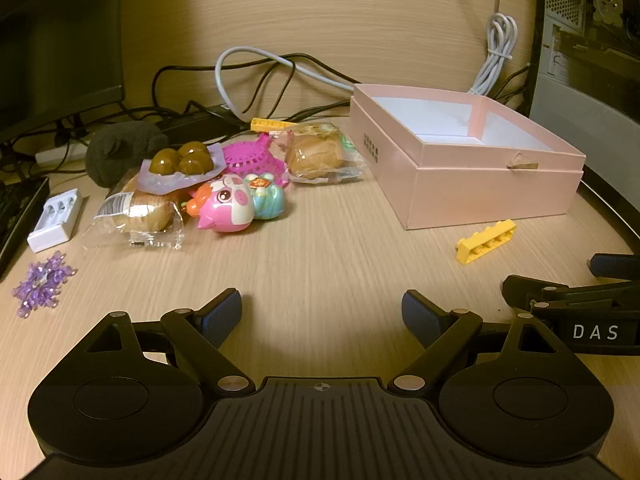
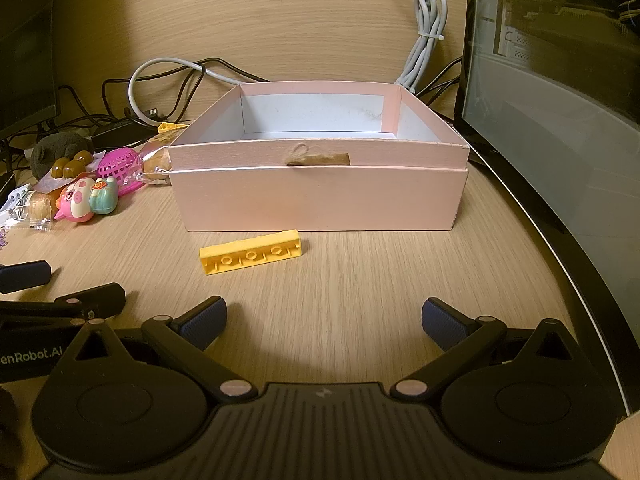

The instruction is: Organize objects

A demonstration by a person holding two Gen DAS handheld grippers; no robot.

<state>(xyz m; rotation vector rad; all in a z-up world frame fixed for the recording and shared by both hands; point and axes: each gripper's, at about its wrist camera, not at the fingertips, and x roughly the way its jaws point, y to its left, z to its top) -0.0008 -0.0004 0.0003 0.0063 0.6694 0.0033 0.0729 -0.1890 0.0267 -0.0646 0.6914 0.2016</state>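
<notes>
Right wrist view: right gripper [image 2: 323, 319] and left gripper [image 1: 322, 312] both gape empty. A yellow brick [image 2: 251, 257] lies just near of the empty pink box [image 2: 320, 200]. Risk: the low brick skids from closing pads; the left heap [image 1: 208, 184] may topple.

Left gripper [image 1: 322, 314]: matte black plastic, ribbed centre plate, two round hubs, silver pivot screws.
Pads [image 1: 222, 312]: dark blue, textured.
Right gripper [image 2: 324, 320]: same build; white lettering "DAS" on its side.
</notes>
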